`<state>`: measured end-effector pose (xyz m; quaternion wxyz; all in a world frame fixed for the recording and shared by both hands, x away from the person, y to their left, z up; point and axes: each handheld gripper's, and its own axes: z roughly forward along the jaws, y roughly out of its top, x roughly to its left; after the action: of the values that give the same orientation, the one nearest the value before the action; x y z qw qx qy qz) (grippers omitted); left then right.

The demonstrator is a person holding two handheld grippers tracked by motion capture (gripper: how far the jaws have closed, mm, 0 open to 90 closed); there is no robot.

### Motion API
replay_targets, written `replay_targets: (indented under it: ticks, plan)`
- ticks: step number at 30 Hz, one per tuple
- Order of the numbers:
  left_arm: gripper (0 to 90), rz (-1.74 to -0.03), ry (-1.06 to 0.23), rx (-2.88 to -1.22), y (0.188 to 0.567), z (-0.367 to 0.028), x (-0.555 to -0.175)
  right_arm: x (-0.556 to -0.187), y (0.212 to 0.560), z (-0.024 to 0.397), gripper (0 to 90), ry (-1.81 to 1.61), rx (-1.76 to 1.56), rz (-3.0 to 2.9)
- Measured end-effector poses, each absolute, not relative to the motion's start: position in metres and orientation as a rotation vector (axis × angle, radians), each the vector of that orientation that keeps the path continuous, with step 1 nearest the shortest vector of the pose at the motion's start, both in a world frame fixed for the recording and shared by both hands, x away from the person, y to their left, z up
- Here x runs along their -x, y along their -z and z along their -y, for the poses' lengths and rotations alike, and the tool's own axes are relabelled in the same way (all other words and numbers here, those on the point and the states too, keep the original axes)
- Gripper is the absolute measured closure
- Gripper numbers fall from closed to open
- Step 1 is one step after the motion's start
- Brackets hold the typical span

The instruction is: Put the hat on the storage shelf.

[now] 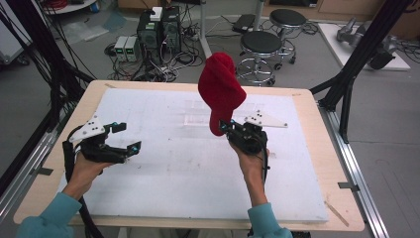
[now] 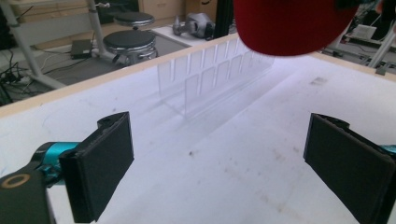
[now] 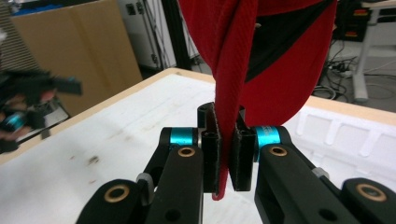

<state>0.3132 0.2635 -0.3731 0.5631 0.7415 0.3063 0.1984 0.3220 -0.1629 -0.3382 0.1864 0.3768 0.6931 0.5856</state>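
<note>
A red cap (image 1: 220,89) is held up above the white board, brim end down. My right gripper (image 1: 229,127) is shut on its lower edge, and the red fabric (image 3: 224,112) runs pinched between the two black pads of the right gripper (image 3: 225,149). The cap's rounded bottom (image 2: 292,25) hangs at the top of the left gripper view. My left gripper (image 1: 128,138) hovers over the board's left side, open, jaws wide apart with nothing between them (image 2: 219,163). A clear slotted rack (image 2: 210,77) stands on the board ahead of the left gripper.
The white foam board (image 1: 163,173) covers a wooden table (image 1: 317,148). The clear rack (image 1: 198,111) sits at the board's far middle. Black stools (image 1: 261,47), computers and cables lie on the floor beyond. Black frame posts (image 1: 346,84) stand at the right.
</note>
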Motion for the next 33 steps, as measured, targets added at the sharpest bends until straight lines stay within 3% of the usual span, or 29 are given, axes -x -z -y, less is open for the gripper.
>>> replay_targets:
  ticks: [12, 33]
  plan:
    - [8.8, -0.792, -0.462, -1.715, 0.410, -0.294, -0.294, -0.355, 0.341, 0.174, 85.5, -1.612, -1.077, -1.881]
    - [8.9, -0.830, -0.462, -1.680, 0.436, -0.305, -0.282, -0.398, 0.354, 0.185, 85.5, -1.535, -1.111, -1.875]
